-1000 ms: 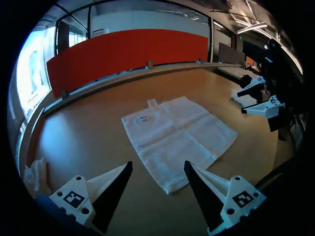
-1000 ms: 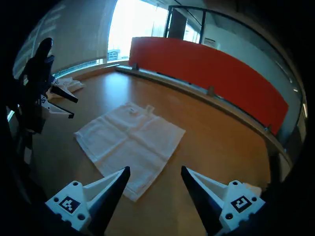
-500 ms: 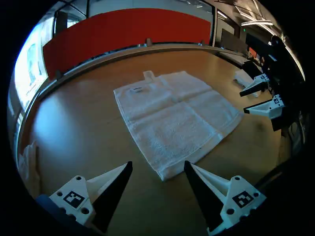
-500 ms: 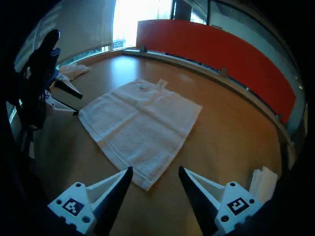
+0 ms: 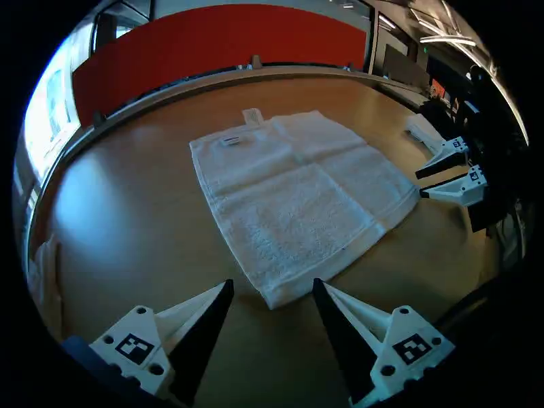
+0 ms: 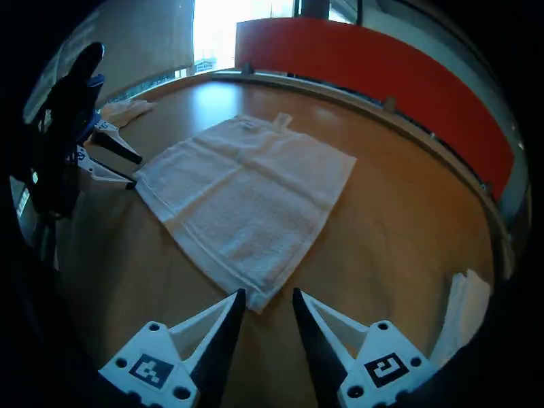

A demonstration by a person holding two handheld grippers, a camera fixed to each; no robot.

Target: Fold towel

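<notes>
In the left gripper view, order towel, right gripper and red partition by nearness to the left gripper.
1. towel, corner right at the left gripper
2. right gripper, off to the right
3. red partition, far back

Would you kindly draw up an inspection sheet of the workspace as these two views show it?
Surface: wooden table, smooth and glossy.
Job's things: white towel spread flat, not yet folded; tag at its far edge.
Clutter: white cloth at the table's edge.
Grippers: left gripper open, a towel corner between its fingers; right gripper open with a narrower gap, another corner at its tips; neither pinches.
Cables: nothing seen.
Surroundings: red partition behind the table; bright window.
</notes>
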